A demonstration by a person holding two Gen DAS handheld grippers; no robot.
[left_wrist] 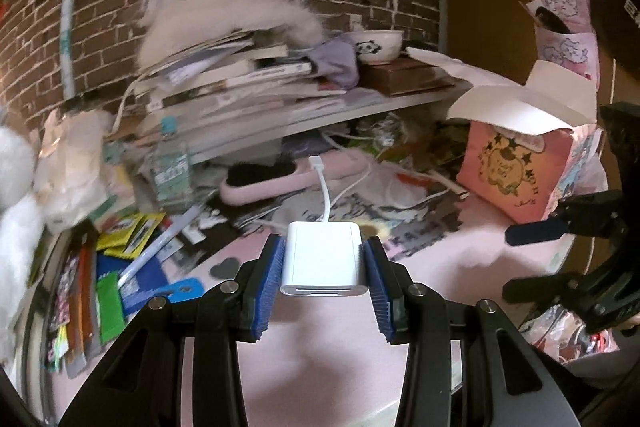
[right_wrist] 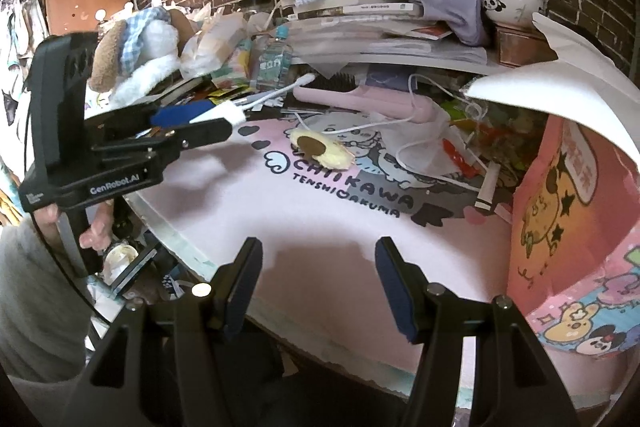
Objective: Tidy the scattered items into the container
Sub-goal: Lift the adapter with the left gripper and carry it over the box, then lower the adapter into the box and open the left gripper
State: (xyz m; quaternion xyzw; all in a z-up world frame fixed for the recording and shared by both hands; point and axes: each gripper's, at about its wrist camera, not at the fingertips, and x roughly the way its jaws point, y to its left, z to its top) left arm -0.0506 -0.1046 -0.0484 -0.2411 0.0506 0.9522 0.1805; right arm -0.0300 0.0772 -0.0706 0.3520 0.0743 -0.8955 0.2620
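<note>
The left gripper [left_wrist: 324, 269] pinches a white adapter [left_wrist: 323, 257] by its two side faces, the blue pads [left_wrist: 272, 281] pressed flat against the casing. The adapter's short white cable [left_wrist: 323, 187] projects forward and ends in a free plug; in the right wrist view the same adapter [right_wrist: 224, 113] appears clear of the pink desk mat [right_wrist: 320, 219], held above its left part. The step in hand is judged to be the carry phase: the item is secured and lifted, and not yet delivered. Further right on the mat lie a small yellow and brown item [right_wrist: 320, 149] and a loose white charging cable [right_wrist: 404, 131], both apparently still to be collected. The right gripper [right_wrist: 320, 287] hangs over the near edge of the mat with its fingers spread and nothing between them. At the far right stands the pink container [left_wrist: 516, 171], an upright printed box with its white flap [left_wrist: 516, 103] raised, so the mouth appears accessible from above. The next move calls for transporting the adapter rightward over the mat, clearing the raised flap, and positioning it above the opening before release. The trailing cable could catch on the rim, so it should enter first or together with the body.
</note>
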